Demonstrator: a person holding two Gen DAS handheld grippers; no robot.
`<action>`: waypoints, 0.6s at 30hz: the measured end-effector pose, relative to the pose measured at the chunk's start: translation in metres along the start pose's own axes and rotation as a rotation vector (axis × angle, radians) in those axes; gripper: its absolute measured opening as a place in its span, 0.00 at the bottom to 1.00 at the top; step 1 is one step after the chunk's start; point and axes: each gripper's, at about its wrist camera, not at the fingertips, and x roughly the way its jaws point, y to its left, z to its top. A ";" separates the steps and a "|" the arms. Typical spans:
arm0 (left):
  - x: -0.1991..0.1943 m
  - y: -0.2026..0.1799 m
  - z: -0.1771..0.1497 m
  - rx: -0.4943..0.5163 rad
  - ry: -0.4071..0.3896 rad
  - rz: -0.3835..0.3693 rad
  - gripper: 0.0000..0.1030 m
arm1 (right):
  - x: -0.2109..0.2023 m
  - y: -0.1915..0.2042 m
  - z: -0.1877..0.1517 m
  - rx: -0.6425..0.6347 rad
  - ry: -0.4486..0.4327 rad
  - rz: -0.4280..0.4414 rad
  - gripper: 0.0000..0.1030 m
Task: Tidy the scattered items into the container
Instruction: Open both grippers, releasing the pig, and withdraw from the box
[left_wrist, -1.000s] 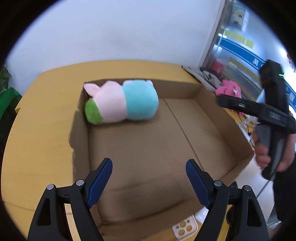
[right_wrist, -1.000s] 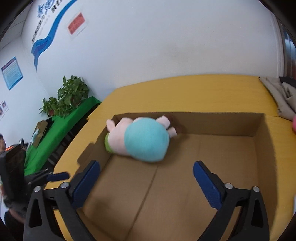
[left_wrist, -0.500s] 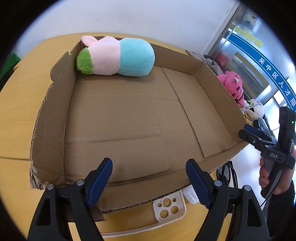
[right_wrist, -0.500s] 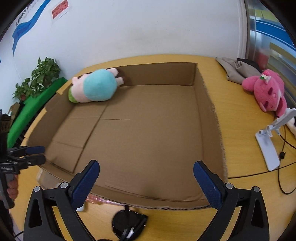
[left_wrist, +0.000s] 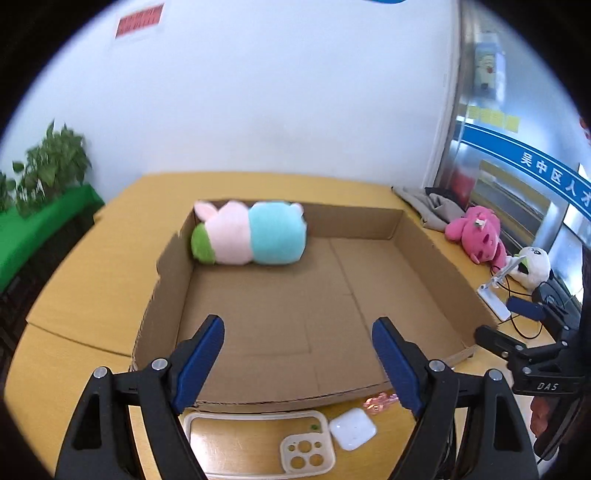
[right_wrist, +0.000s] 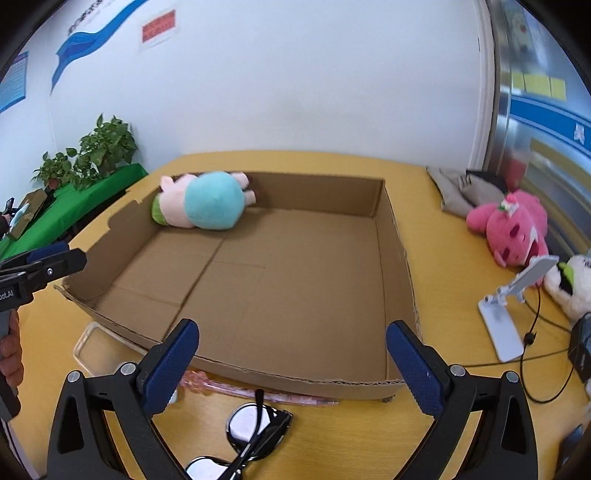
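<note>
Container: one shallow cardboard box (left_wrist: 436, 258), open-topped, filling the middle of both views on a yellow table (left_wrist: 92, 280).
Inside the box: one plush toy (left_wrist: 251, 236) — pink, turquoise and green — lying on its side in the far left corner, touching the far wall.
Items outside, near edge: one cream phone case (left_wrist: 255, 446) and one small white earbud case (left_wrist: 352, 431) at the bottom centre of the left wrist view; one pink, thin stick-like item (right_wrist: 258, 393) lying along the box's near wall; one pair of black glasses (right_wrist: 243, 439) at the bottom centre of the right wrist view.
Items outside, right side: one pink plush (right_wrist: 511, 227), one white plush (left_wrist: 532, 266) partly cut off, one white phone stand (right_wrist: 509, 317) with a black cable, one grey folded cloth (right_wrist: 458, 184).
Left gripper (left_wrist: 297, 362): jaws wide apart, nothing between them — it hovers over the box's near edge.
Right gripper (right_wrist: 291, 365): jaws wide apart too, holding nothing, above the near wall.
Background: potted plants (right_wrist: 92, 155) on a green surface at the left.
</note>
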 end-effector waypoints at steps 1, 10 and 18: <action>-0.005 -0.007 0.000 0.015 -0.009 0.010 0.81 | -0.004 0.003 0.001 -0.003 -0.013 0.005 1.00; -0.020 -0.032 -0.006 -0.006 -0.025 0.027 0.81 | -0.021 0.024 0.002 -0.014 -0.038 -0.021 1.00; -0.016 -0.033 -0.014 -0.002 0.003 0.009 0.81 | -0.020 0.031 -0.002 0.013 -0.025 -0.017 1.00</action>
